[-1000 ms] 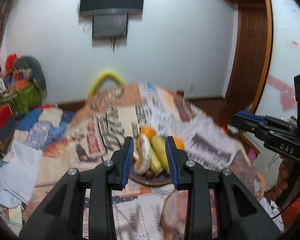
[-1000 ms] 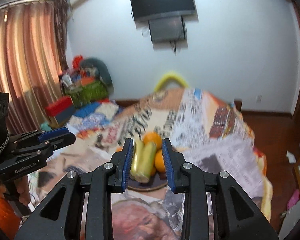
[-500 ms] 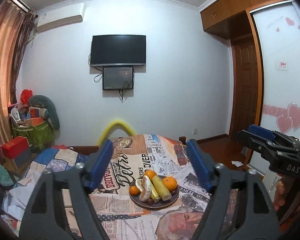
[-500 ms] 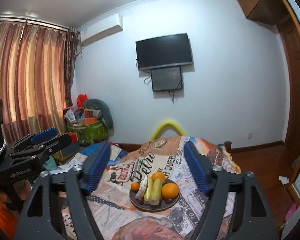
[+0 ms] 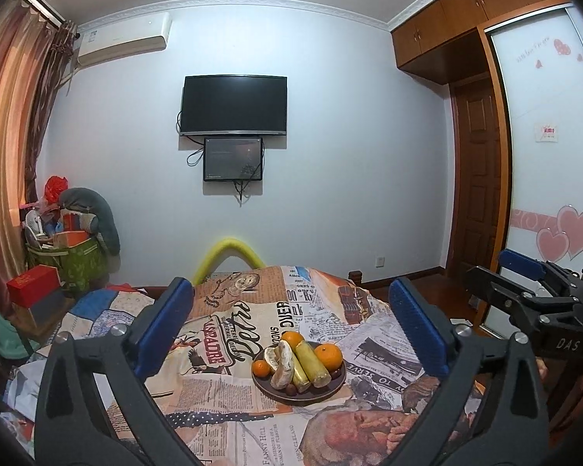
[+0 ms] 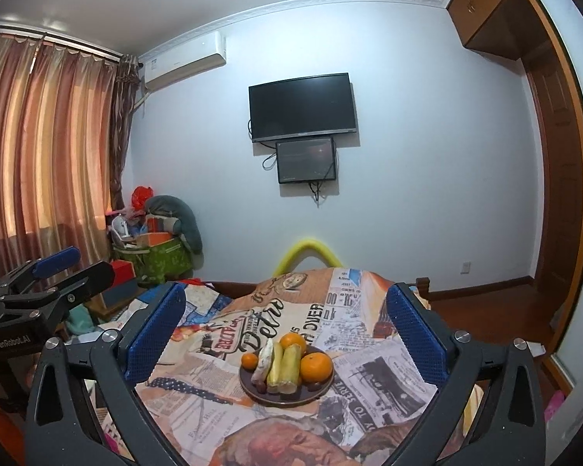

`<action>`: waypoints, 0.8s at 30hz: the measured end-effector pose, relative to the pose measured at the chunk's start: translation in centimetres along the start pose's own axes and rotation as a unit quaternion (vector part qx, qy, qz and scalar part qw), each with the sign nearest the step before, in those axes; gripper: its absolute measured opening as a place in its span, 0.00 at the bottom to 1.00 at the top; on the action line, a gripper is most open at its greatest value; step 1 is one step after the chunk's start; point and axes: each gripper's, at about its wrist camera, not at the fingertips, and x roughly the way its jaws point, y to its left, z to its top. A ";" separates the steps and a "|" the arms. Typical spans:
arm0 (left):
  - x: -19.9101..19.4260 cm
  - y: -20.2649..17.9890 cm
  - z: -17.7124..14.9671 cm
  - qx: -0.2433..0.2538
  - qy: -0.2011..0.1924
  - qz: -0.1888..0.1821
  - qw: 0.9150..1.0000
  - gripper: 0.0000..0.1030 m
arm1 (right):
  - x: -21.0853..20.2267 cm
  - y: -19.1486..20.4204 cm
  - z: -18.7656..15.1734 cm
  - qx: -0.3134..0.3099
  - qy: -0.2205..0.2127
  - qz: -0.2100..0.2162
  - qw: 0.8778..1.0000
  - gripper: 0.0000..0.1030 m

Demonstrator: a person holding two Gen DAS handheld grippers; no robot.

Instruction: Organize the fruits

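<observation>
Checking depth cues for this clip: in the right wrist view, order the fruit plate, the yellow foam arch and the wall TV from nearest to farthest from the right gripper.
1. Fruit plate, on the bed just ahead of the open right gripper, between its fingers.
2. Yellow foam arch, at the bed's far end.
3. Wall TV, high on the far wall.

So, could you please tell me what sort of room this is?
Most likely a home bedroom: a wall-mounted television, an air conditioner beside the curtains, and a built-in wardrobe. The fruit plate sits on a newspaper-print cloth.
</observation>
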 end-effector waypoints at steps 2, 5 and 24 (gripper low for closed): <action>0.0 0.0 -0.1 0.000 0.001 0.000 1.000 1.00 | -0.3 -0.1 -0.2 -0.001 -0.001 -0.001 1.000 1.00; 0.1 0.0 -0.2 0.001 0.002 -0.002 1.000 1.00 | -0.6 0.0 -0.4 -0.001 -0.002 -0.001 1.000 1.00; 0.6 -0.3 -0.4 -0.003 0.010 -0.010 1.000 1.00 | -0.7 0.0 -0.3 -0.002 0.001 -0.003 1.000 1.00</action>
